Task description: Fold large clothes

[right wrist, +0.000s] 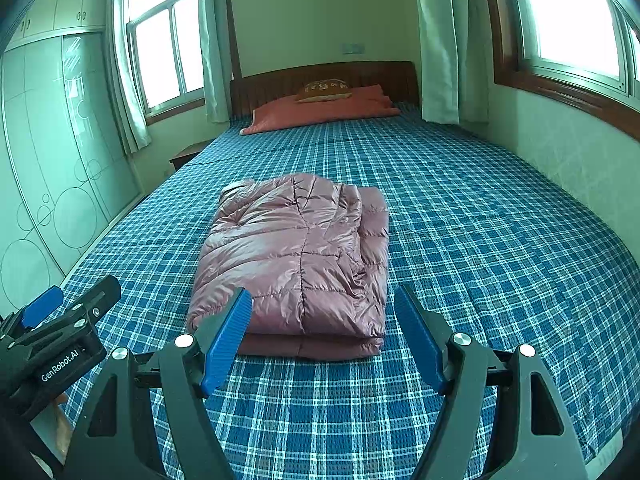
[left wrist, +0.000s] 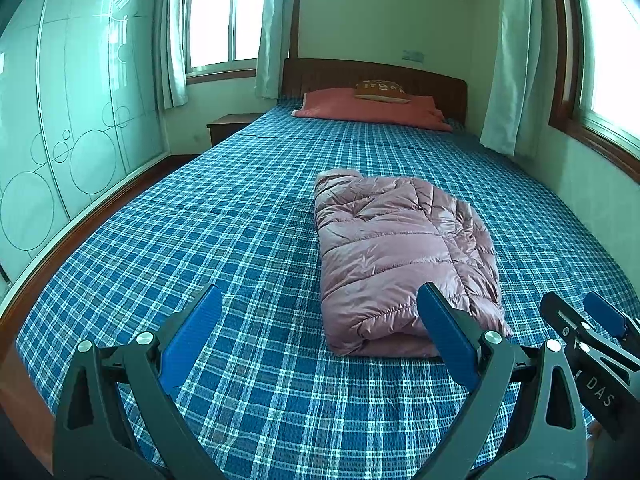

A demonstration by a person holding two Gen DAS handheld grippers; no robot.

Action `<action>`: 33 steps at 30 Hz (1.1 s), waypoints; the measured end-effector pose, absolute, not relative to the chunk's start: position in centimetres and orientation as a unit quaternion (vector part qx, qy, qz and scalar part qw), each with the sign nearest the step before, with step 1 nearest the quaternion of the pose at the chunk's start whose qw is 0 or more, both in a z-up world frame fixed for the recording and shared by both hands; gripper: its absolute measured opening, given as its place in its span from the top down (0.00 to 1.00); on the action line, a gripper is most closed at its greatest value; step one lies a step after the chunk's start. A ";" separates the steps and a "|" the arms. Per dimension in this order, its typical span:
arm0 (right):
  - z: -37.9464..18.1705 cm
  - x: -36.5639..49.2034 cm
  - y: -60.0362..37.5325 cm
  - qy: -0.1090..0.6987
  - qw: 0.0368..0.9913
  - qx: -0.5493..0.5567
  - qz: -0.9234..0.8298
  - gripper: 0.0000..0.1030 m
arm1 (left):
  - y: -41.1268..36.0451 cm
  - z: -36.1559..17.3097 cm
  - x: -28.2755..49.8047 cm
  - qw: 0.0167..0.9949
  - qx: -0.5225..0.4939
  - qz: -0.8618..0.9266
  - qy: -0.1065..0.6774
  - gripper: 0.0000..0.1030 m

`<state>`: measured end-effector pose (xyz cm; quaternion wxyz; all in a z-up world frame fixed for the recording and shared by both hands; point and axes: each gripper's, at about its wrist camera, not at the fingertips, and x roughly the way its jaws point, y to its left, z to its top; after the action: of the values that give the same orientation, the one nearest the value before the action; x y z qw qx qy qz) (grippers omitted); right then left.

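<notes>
Pink quilted jacket [right wrist: 296,264] lies fully folded mid-bed [right wrist: 480,240]; left gripper [left wrist: 320,332] and right gripper [right wrist: 322,328] released, empty; folding appears complete.

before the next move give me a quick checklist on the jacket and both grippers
1. Jacket folded into a compact stack: ok.
2. Jacket lies flat on the bed, away from its edges: ok.
3. Left gripper open, nothing between its pads: ok.
4. Right gripper open, nothing held: ok.
5. Both grippers clear of the jacket, short of its near edge: ok.
6. Sleeves tucked inside the fold: cannot tell, the layers hide them.
</notes>
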<state>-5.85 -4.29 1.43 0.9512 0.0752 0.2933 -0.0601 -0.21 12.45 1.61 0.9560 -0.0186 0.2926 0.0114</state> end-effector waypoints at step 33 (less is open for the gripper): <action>0.9 -5.6 -4.2 0.299 0.950 0.073 -0.060 0.29 | 11.6 1.6 -0.2 0.958 -0.007 0.003 0.285 0.02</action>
<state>-5.64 -4.23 0.89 0.9496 0.0727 0.2991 -0.0599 -0.20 11.58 1.60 0.9585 -0.0067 0.2850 0.0032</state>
